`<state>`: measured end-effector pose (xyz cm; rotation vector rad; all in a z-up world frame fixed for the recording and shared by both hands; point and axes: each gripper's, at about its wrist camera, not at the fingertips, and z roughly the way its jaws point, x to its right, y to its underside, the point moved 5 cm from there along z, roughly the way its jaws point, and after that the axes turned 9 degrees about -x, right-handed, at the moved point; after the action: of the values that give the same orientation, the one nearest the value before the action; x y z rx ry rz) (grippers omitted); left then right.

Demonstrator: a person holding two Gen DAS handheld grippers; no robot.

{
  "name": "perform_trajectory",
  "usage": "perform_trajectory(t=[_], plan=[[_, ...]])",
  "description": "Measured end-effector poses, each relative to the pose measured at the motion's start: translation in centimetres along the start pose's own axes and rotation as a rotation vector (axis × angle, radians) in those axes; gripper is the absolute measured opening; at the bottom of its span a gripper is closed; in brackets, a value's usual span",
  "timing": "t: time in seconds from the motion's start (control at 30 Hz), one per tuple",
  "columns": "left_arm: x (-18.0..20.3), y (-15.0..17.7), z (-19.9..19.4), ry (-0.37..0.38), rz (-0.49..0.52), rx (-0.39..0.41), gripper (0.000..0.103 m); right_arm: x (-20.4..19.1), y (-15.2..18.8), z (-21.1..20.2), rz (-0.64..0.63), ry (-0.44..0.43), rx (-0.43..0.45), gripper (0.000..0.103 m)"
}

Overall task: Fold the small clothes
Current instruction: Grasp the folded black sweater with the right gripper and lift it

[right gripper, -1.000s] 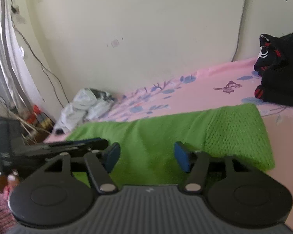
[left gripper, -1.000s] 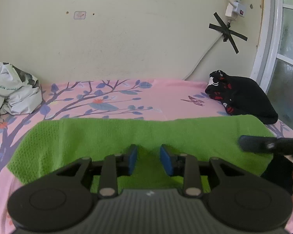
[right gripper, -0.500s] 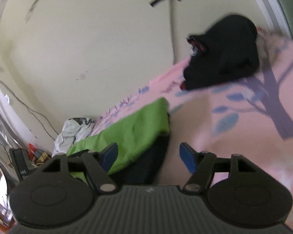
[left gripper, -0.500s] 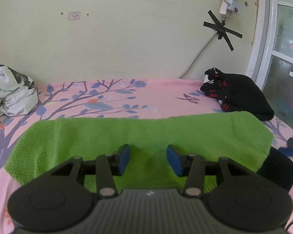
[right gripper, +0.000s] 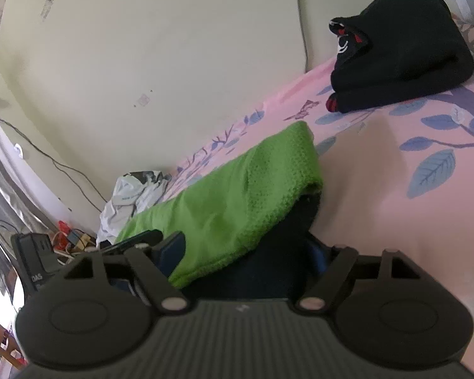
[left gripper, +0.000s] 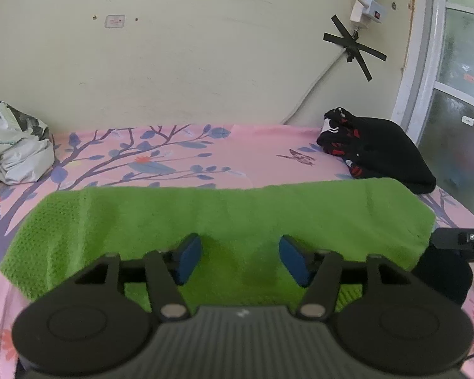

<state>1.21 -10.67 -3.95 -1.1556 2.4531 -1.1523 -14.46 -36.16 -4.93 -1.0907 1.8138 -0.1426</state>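
A green knitted cloth (left gripper: pixel 230 214) lies folded in a long band across the pink bedsheet (left gripper: pixel 252 158). My left gripper (left gripper: pixel 241 259) hovers over its near edge; its jaws are opening and the blue pads (left gripper: pixel 189 257) stand clear of the fabric. At the band's right end the green cloth (right gripper: pixel 237 195) lies over a dark garment (right gripper: pixel 268 252). My right gripper (right gripper: pixel 246 252) is low at that end, jaws opening, with the green edge and dark fabric between them; the pads do not press. Its tip (left gripper: pixel 458 243) shows at the right edge of the left wrist view.
A black garment with red and white marks (left gripper: pixel 376 154) is heaped at the back right by the window frame (left gripper: pixel 423 94). A crumpled white garment (left gripper: pixel 12 148) lies at the back left. The wall (left gripper: pixel 205 63) runs close behind the bed. Cables and a black box (right gripper: pixel 31 252) sit beyond the bed's left end.
The left jaws have spread apart over the green cloth. The right gripper has swung to the cloth's right end, rolled and dropped lower, and its jaws have widened.
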Motion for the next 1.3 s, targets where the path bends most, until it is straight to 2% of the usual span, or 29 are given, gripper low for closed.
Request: perform_trajectory(t=[0.1,0.13,0.3,0.43,0.5,0.57,0.6,0.67,0.7,0.73,0.77,0.8,0.83,0.87,0.93,0.97,1.07,1.2,1.3], plan=[[0.2,0.0,0.0,0.008,0.005,-0.005,0.062,-0.4,0.1,0.1,-0.026,-0.009,0.003,0.081],[0.2,0.0,0.0,0.009,0.006,-0.006,0.062,-0.7,0.2,0.3,-0.042,-0.016,0.002,0.087],[0.0,-0.1,-0.2,0.023,-0.003,-0.006,0.063,-0.6,0.2,0.3,-0.046,-0.015,0.006,0.087],[-0.8,-0.2,-1.2,0.09,-0.053,0.032,0.063,-0.6,0.1,0.3,-0.046,-0.01,-0.002,0.087],[-1.0,-0.3,-2.3,0.167,-0.073,0.074,0.06,-0.6,0.1,0.4,-0.041,-0.008,-0.004,0.087],[-0.9,-0.5,-3.0,0.208,-0.076,0.106,0.06,-0.6,0.0,0.4,-0.024,-0.006,-0.003,0.087],[-0.9,-0.5,-2.9,0.215,-0.078,0.103,0.058,-0.6,-0.1,0.4,-0.011,-0.004,0.0,0.087],[-0.8,-0.4,-2.0,0.218,-0.083,0.059,0.047,-0.7,-0.3,0.6,0.006,-0.007,0.0,0.089],[-0.9,-0.4,-1.5,0.227,-0.088,0.031,0.037,-0.7,-0.3,0.8,0.01,0.001,-0.001,0.087],[-0.9,-0.3,-1.1,0.246,-0.096,0.006,0.028,-0.7,-0.4,1.0,0.016,0.003,-0.003,0.08],[-0.9,-0.3,-0.9,0.263,-0.101,-0.01,0.024,-0.6,-0.4,1.2,0.026,0.002,-0.006,0.068],[-0.9,-0.2,-0.7,0.268,-0.104,-0.02,0.018,-0.4,-0.3,1.4,0.038,0.003,-0.008,0.061],[-0.9,-0.1,-0.5,0.27,-0.104,-0.032,0.013,-0.2,-0.3,1.6,0.049,0.003,-0.015,0.048],[-0.8,0.0,-0.3,0.265,-0.104,-0.045,0.011,0.1,-0.3,1.7,0.065,-0.008,-0.024,0.041],[-0.9,0.2,0.4,0.244,-0.111,-0.077,0.004,0.1,-0.5,1.5,0.095,-0.037,-0.032,0.033],[-1.1,0.2,0.5,0.247,-0.121,-0.08,0.003,-0.1,-0.7,1.2,0.099,-0.059,-0.027,0.029],[-1.9,0.2,0.6,0.281,-0.165,-0.093,0.003,-2.5,-1.6,0.0,0.033,-0.098,0.007,0.028],[-2.0,0.1,0.2,0.282,-0.165,-0.085,0.004,-7.0,-3.1,-0.2,-0.1,-0.097,0.011,0.028],[-2.8,-0.4,-1.4,0.315,-0.194,-0.016,0.004,-10.5,-3.9,0.6,-0.193,-0.102,-0.009,0.028]])
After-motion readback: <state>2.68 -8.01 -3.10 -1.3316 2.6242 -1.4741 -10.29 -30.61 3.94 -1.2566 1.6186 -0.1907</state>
